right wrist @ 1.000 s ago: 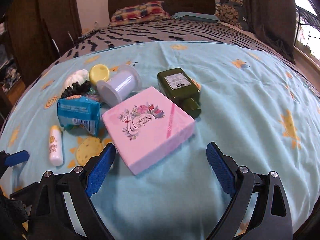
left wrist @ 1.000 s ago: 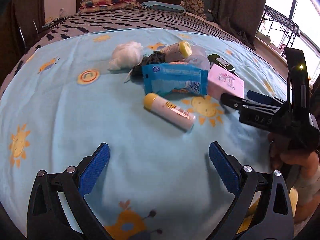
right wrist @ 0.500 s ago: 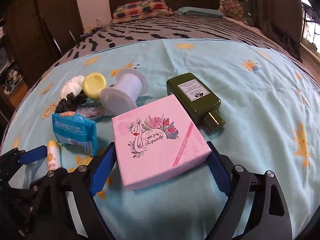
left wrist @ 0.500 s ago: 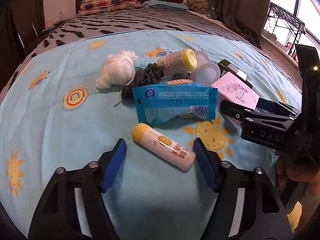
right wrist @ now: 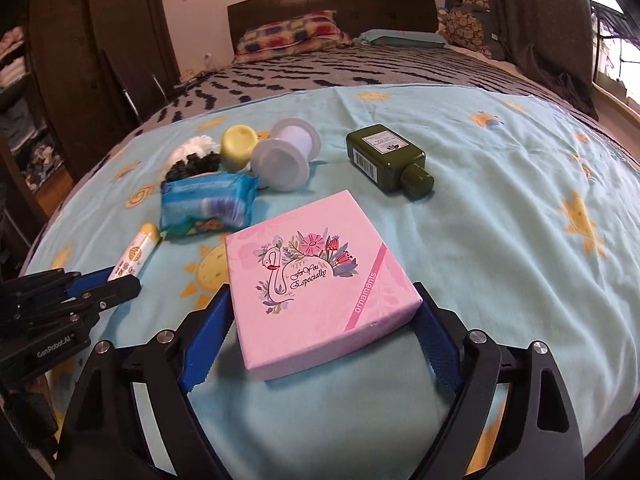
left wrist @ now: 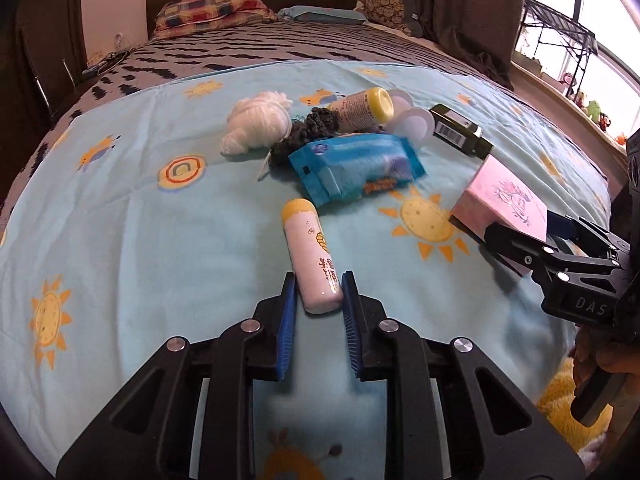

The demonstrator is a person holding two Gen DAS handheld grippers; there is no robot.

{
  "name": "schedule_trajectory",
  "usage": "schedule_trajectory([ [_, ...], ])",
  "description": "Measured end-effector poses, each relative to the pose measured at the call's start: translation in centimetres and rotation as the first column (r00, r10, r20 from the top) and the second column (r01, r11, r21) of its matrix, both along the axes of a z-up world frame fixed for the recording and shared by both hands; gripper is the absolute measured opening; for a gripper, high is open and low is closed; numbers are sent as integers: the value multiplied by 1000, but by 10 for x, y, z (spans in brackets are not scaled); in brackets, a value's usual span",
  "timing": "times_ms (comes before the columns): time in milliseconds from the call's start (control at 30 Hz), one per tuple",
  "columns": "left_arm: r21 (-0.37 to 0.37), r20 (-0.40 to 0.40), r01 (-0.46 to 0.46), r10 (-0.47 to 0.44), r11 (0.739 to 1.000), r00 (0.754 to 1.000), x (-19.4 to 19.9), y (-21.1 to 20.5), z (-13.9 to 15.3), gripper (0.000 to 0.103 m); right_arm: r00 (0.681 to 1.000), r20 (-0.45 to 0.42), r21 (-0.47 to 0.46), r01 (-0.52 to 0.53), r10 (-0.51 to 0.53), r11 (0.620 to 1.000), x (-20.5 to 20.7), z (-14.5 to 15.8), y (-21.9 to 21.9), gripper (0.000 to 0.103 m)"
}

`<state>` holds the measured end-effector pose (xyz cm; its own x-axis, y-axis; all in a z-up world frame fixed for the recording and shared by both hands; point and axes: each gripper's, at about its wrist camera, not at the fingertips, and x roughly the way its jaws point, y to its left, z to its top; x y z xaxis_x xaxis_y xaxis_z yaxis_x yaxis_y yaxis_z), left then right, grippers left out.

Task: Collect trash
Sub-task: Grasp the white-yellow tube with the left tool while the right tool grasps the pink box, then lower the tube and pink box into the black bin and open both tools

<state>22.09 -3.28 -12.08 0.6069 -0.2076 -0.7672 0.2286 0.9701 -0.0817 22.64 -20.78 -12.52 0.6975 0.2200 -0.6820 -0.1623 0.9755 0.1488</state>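
- Tube (left wrist: 310, 256) with the yellow cap lies on the blue sun-print sheet (left wrist: 140, 240), its flat end between my left gripper's (left wrist: 319, 300) blue pads; the jaws are closing and look to be just meeting its sides.
- Box (right wrist: 316, 294), pink and flat, sits just right of it, with my right gripper (right wrist: 320, 332) straddling its near corners; whether the pads press on them I cannot tell.
- Step in hand, I judge: the first double pickup.
- Next I must finish both squeezes, then lift gently; no bin is in view.
- Wrapper (left wrist: 356, 170), bottle (right wrist: 386, 162) and yarn (left wrist: 258, 126) wait behind.
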Motion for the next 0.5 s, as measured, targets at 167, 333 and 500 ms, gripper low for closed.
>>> schedule_trajectory([
  [167, -20, 18, 20, -20, 1000, 1000, -27, 9, 4, 20, 998, 65, 5, 2, -2, 1000, -29, 13, 0, 86],
  [333, -33, 43, 51, -49, 998, 998, -61, 14, 12, 20, 991, 132, 21, -24, 21, 1000, -61, 32, 2, 86],
  [500, -32, 76, 100, -97, 994, 992, -100, 14, 19, 20, 986, 159, 30, -60, 55, 998, -95, 39, 8, 86],
])
